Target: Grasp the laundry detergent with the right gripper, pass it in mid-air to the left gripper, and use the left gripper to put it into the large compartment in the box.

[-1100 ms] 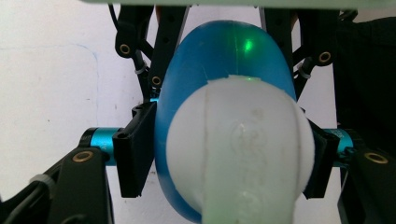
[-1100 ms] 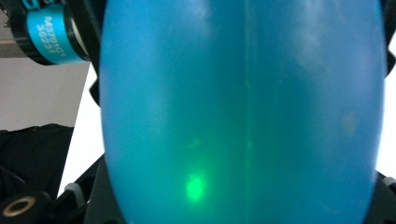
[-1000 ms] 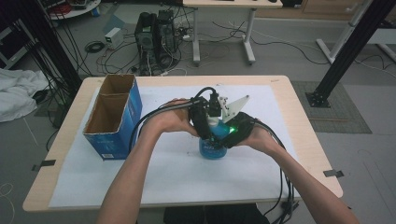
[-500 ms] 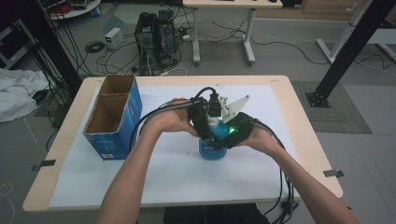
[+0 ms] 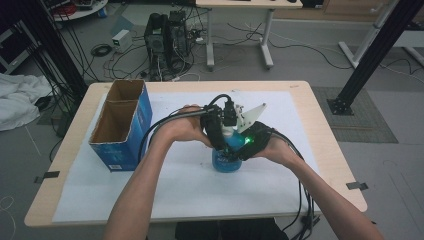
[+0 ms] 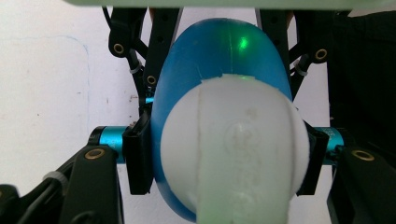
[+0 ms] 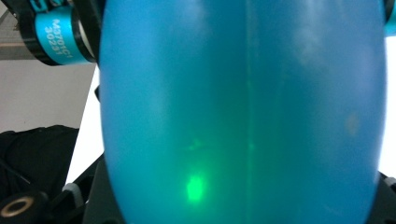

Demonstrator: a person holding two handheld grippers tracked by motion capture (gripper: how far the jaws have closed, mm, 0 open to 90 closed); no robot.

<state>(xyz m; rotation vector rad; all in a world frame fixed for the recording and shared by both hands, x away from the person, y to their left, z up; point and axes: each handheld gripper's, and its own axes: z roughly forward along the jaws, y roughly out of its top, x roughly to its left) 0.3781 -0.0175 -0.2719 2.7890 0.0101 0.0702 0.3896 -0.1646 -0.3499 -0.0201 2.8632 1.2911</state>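
Note:
A blue plastic bottle with a white cap stands upright on the white mat at the table's centre. My left gripper comes down from above and is shut on the cap, its black pads pressing on both sides. My right gripper reaches in from the right and is shut on the bottle's blue body, which sits close against its camera. In the left gripper view the blue body shows below the cap. A green light glows on the right gripper.
An open blue cardboard box with two compartments stands at the table's left. The white mat covers most of the wooden table. Black cables trail from both grippers toward the near edge. Computers and cables lie on the floor beyond.

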